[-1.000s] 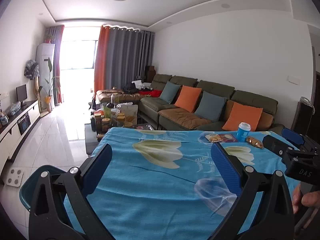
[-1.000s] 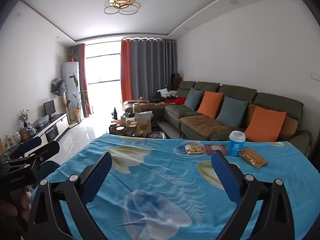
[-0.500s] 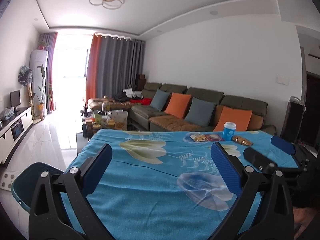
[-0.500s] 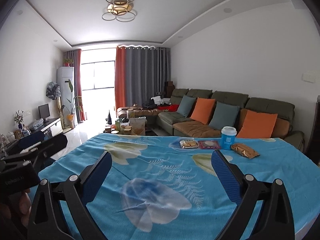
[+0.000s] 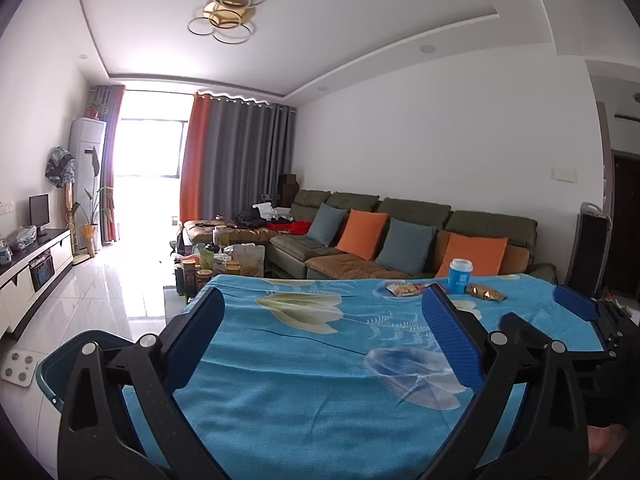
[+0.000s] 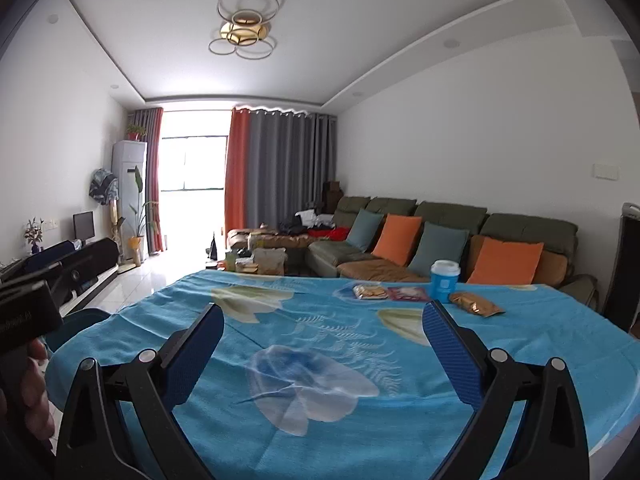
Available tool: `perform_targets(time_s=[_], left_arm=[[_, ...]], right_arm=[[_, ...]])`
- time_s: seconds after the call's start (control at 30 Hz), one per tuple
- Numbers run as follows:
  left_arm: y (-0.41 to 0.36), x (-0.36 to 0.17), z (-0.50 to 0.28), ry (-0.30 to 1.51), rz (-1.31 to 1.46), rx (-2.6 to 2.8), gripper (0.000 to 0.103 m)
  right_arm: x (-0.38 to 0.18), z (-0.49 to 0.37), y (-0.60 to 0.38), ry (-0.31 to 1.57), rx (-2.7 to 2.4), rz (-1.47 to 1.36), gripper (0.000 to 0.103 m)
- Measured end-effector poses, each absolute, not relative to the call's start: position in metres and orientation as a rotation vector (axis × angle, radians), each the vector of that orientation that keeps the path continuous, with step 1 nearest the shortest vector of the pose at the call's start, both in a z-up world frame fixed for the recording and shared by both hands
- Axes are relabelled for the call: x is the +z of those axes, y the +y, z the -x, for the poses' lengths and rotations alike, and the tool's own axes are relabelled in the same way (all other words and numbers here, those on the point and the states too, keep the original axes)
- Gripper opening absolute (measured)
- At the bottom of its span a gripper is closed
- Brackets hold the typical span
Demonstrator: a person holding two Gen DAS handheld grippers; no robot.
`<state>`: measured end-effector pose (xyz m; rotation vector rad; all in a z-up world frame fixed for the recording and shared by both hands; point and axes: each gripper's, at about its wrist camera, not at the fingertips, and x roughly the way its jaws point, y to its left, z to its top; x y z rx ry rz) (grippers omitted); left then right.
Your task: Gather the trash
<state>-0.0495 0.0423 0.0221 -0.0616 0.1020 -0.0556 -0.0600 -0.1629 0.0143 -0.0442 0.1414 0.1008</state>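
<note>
1. Nothing looks collected yet. The left tool [image 5: 320,328] and the right tool [image 6: 324,332] both hang over the near edge of the worktop [image 6: 280,432] with its blue flower-print cloth, each spread wide with nothing between its blue-padded fingers.

2. All the trash that shows lies in a cluster toward the far right corner of the worktop, well apart from both tools:
   - a blue paper cup with a white lid [image 6: 444,281], upright;
   - a crinkled gold foil snack packet [image 6: 476,304], lying flat just to the right of the cup, nearer the near edge;
   - a flat red wrapper [image 6: 407,293], just left of the cup;
   - a clear packet of biscuits [image 6: 370,291], touching or just beside the red wrapper on its left.

3. A dark teal plastic bin [image 5: 76,352] stands on the floor off the near left corner of the worktop; I judge it the likely place for the trash, though its inside is hidden.

4. Left to do, by my reading: reach across, pick up each of the four pieces, and carry them to the bin. The task is at its very start.
</note>
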Motion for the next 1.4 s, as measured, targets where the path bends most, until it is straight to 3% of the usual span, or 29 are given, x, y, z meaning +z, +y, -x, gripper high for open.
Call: perform_targets(time_s=[1.4], left_arm=[[0.042, 0.021, 0.072, 0.077, 0.011, -0.073, 0.097]], right_arm=[[0.019, 0.075, -0.156, 0.110, 0.082, 0.069, 0.096]])
